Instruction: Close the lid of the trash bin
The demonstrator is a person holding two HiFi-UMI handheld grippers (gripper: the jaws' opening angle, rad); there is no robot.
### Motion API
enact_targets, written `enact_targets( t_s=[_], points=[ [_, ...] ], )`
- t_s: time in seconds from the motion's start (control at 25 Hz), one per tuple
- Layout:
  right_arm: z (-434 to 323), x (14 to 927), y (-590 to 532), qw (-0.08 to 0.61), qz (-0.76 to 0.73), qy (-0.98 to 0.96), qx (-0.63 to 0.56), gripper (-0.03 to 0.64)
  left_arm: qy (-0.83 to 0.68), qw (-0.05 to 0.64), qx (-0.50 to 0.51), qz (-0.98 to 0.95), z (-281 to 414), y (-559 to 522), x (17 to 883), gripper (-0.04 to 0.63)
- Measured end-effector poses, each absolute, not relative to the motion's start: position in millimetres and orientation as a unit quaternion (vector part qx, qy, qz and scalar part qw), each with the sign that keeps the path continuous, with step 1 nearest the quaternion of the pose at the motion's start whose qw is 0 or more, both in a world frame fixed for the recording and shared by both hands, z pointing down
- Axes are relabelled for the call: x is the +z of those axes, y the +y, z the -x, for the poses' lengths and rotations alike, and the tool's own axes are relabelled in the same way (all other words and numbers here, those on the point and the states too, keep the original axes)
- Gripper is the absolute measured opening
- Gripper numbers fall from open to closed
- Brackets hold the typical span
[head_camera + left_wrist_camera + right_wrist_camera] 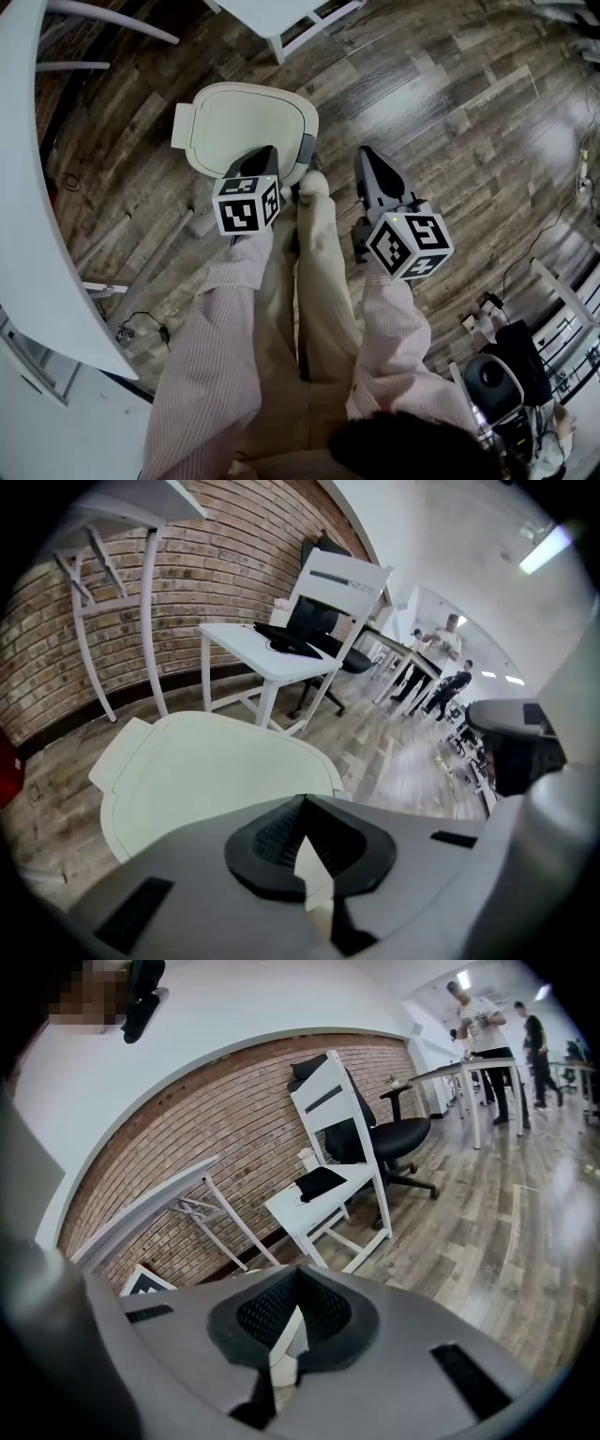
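Observation:
The trash bin stands on the wood floor with its cream lid lying flat over it; the same lid fills the lower left of the left gripper view. My left gripper hovers over the lid's near edge, jaws shut with nothing between them, and its tips meet just above the lid. My right gripper hangs to the right of the bin over bare floor. It is shut and empty too. The bin's body is mostly hidden under the lid.
A white stool stands just beyond the bin, with a black item on its seat. A white table edge curves along the left. The person's foot rests beside the bin. A black office chair and people stand farther off.

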State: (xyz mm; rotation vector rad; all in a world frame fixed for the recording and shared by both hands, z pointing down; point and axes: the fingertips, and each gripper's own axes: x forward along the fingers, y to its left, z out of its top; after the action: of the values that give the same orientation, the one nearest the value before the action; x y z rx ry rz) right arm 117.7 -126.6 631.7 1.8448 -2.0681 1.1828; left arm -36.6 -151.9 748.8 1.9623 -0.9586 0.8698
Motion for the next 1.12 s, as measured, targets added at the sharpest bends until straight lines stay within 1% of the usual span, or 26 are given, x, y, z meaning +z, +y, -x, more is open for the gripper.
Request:
enact_targets(
  t_s=[0.48, 0.84, 1.12],
  points=[
    [-115.0, 579.0, -132.4, 0.071, -0.596, -0.706, 0.375, 0.003, -0.424, 0.357, 0.245, -0.796, 40.3, -166.9, 656.9, -0.008],
    [-103.6, 539.4, -132.2, 0.077, -0.580, -0.726, 0.361, 0.003, -0.459, 0.313, 0.181, -0.812, 46.9, -169.5, 567.7, -0.008],
    [-98.0, 500.6, -141.8, 0.078, -0.567, -0.748, 0.336, 0.003, -0.485, 0.283, 0.139, -0.816, 66.7, -174.1, 505.4, -0.008]
  ],
)
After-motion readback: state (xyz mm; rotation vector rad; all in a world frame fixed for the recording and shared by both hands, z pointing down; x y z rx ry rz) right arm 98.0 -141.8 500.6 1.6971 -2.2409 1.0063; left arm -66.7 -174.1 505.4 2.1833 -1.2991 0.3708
